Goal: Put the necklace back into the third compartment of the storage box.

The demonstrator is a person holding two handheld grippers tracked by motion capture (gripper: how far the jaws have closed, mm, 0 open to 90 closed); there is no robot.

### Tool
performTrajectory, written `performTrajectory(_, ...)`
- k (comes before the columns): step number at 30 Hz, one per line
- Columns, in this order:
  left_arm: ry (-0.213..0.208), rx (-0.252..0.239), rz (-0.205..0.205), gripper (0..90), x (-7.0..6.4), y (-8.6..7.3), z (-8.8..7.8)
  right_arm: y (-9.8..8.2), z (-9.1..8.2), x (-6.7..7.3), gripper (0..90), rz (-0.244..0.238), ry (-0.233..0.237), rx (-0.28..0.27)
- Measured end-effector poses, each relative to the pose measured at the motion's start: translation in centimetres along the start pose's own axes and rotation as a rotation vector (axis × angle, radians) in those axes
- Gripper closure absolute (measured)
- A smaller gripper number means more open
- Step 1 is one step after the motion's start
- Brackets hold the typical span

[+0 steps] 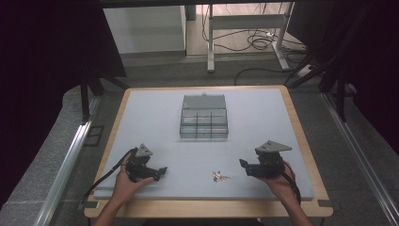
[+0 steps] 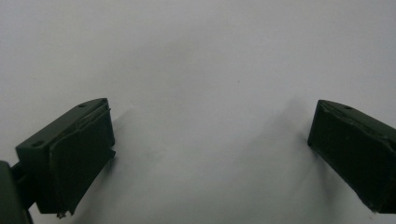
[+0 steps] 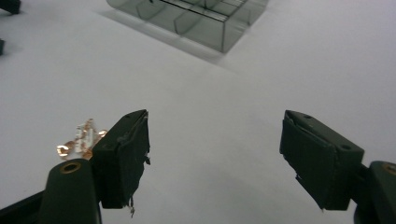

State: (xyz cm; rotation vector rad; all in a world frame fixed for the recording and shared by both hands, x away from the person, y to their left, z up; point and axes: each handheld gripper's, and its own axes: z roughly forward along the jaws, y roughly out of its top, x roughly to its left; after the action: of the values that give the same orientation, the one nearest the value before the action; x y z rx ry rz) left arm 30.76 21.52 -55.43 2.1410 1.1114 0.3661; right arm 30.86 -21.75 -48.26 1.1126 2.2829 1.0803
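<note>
A clear plastic compartment box [image 1: 203, 117] stands with its lid up on the middle of the pale mat [image 1: 155, 113]; its near corner is in the right gripper view [image 3: 201, 18]. A small heap of copper-and-clear parts [image 1: 219, 176] lies near the mat's front edge, between the two hands. My right gripper [image 1: 244, 167] points left toward that heap and stands open with nothing between its jaws [image 3: 215, 158]; the parts [image 3: 81, 140] lie just outside its left jaw. My left gripper [image 1: 160, 173], at front left, is open over bare mat [image 2: 210, 154].
The mat covers a wooden table [image 1: 301, 136] whose rim shows all round. Metal rails [image 1: 70, 155] run along both sides. Beyond the far edge are a desk frame and cables [image 1: 254, 40] on the floor.
</note>
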Motion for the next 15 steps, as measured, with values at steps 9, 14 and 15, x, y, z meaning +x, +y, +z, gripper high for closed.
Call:
performTrajectory(9, 0.001, 0.000, 0.001, 0.3, 0.0, 0.0, 0.0, 1.2, -0.7, 1.9, 28.6, -0.043, 0.062, -0.019)
performTrajectory(14, 0.000, 0.000, 0.001, 0.2, 0.0, 0.0, 0.0, 1.4, -0.5, 2.8, 30.4, -0.059, 0.095, -0.016)
performTrajectory(15, 0.000, 0.000, 0.000, 0.2, 0.0, 0.0, 0.0, 1.5, -0.4, 3.0, 30.8, -0.062, 0.101, -0.015)
